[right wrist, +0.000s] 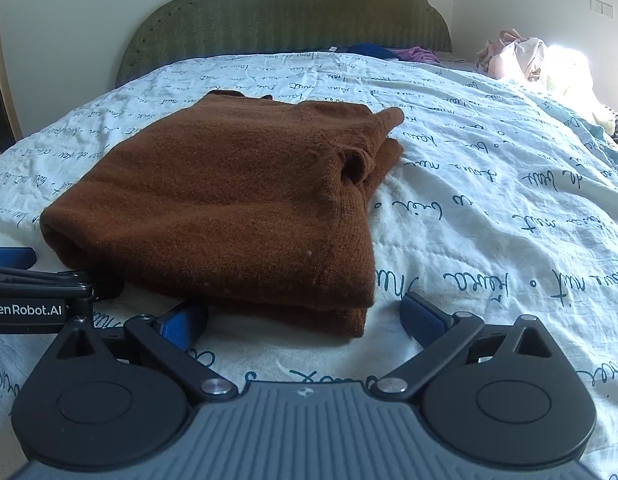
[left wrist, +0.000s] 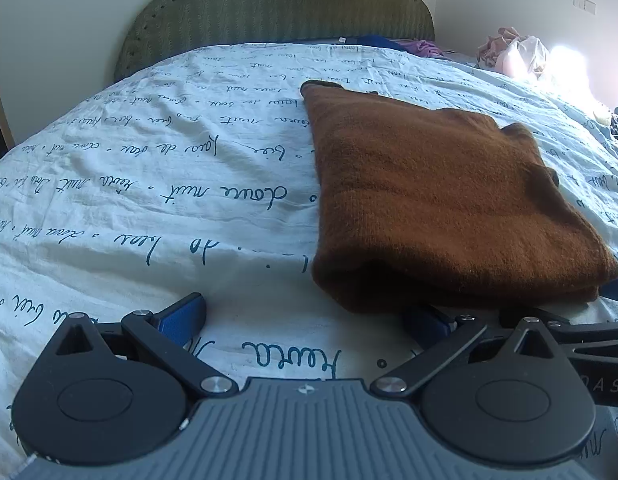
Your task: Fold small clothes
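A brown knitted sweater (left wrist: 437, 200) lies folded into a thick rectangle on the bed; it also shows in the right wrist view (right wrist: 229, 208). My left gripper (left wrist: 305, 316) is open at the sweater's near left corner, its right blue finger tucked at the fabric's edge. My right gripper (right wrist: 305, 316) is open at the sweater's near right corner, with the folded edge between its blue fingers (right wrist: 423, 318). Neither holds cloth. The left gripper's body (right wrist: 33, 300) shows at the left of the right wrist view.
The bed has a white quilt (left wrist: 149, 200) printed with blue script and a green headboard (left wrist: 281, 8). Loose clothes (right wrist: 521, 56) are piled at the far right. Blue and purple garments (right wrist: 393, 53) lie by the headboard.
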The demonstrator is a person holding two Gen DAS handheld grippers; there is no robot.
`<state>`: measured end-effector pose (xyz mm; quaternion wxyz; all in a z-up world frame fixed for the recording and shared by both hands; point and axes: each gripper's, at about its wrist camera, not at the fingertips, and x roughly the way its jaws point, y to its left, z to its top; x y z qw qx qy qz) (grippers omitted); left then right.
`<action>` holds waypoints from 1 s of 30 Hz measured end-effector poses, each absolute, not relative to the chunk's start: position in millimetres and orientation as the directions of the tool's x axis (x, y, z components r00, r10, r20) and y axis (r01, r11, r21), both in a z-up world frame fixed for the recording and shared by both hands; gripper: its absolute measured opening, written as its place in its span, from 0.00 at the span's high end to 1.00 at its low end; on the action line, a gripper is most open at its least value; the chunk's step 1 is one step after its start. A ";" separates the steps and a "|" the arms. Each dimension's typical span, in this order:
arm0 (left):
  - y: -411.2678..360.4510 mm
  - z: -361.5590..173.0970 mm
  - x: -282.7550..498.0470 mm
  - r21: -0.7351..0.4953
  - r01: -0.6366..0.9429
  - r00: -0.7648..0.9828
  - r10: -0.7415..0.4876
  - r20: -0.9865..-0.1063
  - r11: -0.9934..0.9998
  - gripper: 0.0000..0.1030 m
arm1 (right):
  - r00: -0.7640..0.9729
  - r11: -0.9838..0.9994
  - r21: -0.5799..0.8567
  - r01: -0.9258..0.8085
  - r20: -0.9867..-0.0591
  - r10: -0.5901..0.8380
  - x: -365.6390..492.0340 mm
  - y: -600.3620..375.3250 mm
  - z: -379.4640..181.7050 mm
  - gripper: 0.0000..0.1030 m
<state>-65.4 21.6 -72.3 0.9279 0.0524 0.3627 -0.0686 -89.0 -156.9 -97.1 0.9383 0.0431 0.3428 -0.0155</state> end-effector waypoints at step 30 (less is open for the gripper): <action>19.8 -72.7 -67.6 0.050 0.171 0.727 -0.092 -0.680 0.984 0.00 | 0.766 0.995 0.074 0.060 -0.643 0.001 -89.4 -157.2 -96.2 0.00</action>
